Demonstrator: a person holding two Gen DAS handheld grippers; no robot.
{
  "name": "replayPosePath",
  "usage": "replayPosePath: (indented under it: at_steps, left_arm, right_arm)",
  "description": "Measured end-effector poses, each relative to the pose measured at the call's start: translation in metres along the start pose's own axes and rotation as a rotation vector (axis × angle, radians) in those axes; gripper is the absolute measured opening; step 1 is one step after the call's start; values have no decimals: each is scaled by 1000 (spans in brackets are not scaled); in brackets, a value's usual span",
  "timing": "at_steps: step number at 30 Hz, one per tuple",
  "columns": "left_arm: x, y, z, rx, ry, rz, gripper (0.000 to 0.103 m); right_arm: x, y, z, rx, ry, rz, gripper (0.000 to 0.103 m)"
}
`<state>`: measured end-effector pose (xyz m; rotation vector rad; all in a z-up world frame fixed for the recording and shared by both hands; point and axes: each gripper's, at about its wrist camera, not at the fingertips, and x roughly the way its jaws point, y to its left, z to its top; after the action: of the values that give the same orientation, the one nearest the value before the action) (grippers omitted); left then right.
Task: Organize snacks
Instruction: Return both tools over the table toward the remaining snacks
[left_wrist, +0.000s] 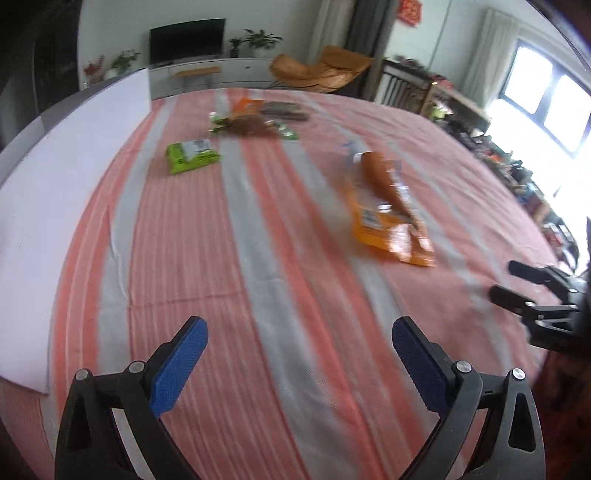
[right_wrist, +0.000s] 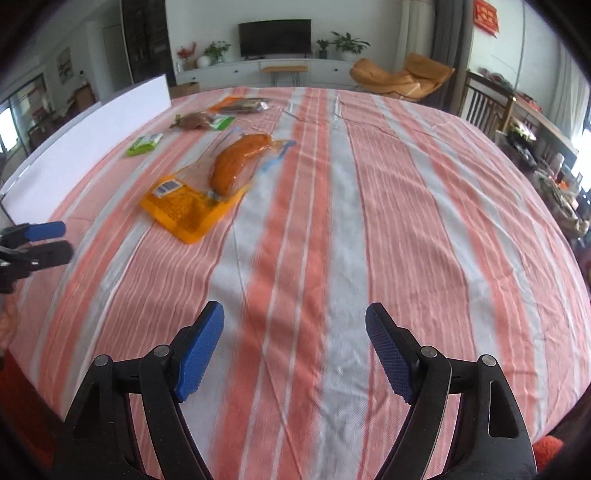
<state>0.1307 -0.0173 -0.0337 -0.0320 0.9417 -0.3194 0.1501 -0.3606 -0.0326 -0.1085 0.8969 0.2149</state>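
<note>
An orange packet with a sausage (left_wrist: 388, 206) (right_wrist: 207, 184) lies flat on the striped cloth, well ahead of both grippers. Farther back are a small green packet (left_wrist: 192, 155) (right_wrist: 144, 144), a brown snack in a green-edged wrapper (left_wrist: 251, 125) (right_wrist: 201, 121) and a dark packet with an orange end (left_wrist: 273, 109) (right_wrist: 240, 105). My left gripper (left_wrist: 299, 328) (right_wrist: 65, 240) hangs open over bare cloth with nothing between its blue pads. My right gripper (right_wrist: 295, 310) (left_wrist: 508, 282) is open too, over bare cloth, and holds nothing.
The table (right_wrist: 369, 221) carries a pink, white and grey striped cloth. A white board (left_wrist: 74, 166) (right_wrist: 92, 129) stands along its left edge. Beyond the far edge are a TV cabinet (right_wrist: 258, 74) and an orange chair (right_wrist: 399, 79). Cluttered shelves (left_wrist: 498, 155) line the right side.
</note>
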Motion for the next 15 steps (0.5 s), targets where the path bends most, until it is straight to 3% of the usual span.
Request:
replayPosePath:
  at_steps: [9,15]
  left_arm:
    - [22,4,-6,29,-13,113,99]
    - [27,0,-4,56,5,137,103]
  right_arm:
    - [28,45,16,-141,44,43,82]
    - [34,38,18,-98,39,72,87]
